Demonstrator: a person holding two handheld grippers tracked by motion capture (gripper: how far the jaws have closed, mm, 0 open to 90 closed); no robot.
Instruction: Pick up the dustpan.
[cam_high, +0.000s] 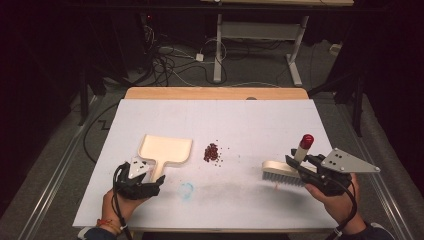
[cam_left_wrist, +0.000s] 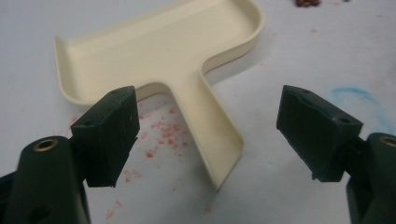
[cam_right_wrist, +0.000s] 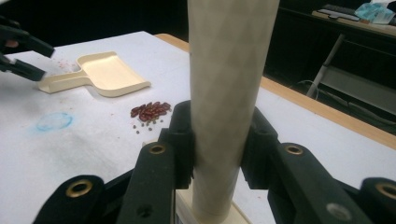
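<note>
Brush and dustpan, beans waiting
Right gripper (cam_right_wrist: 217, 154) clamps the brush (cam_high: 285, 171) handle; left gripper (cam_left_wrist: 219, 135) gapes wide around the dustpan (cam_left_wrist: 159, 51) handle, beans (cam_high: 212, 152) between.

A white table (cam_high: 260, 120) fills the middle of the frame, its wooden edge showing along the top; a cream dustpan (cam_high: 165, 150) lies left of centre, handle pointing toward the lower edge; the left gripper (cam_high: 150, 176) sits at the lower left, held by a hand (cam_high: 117, 205), its jaws right at the handle's end; a small heap of dark red beans (cam_high: 211, 152) lies near the centre, just right of the dustpan; a faint blue ring mark (cam_high: 187, 190) shows below it; at the lower right the right gripper (cam_high: 299, 162) clasps the upright handle of a brush (cam_high: 281, 171) with a red tip, bristles on the table; cables trail on the floor at the upper left.
</note>
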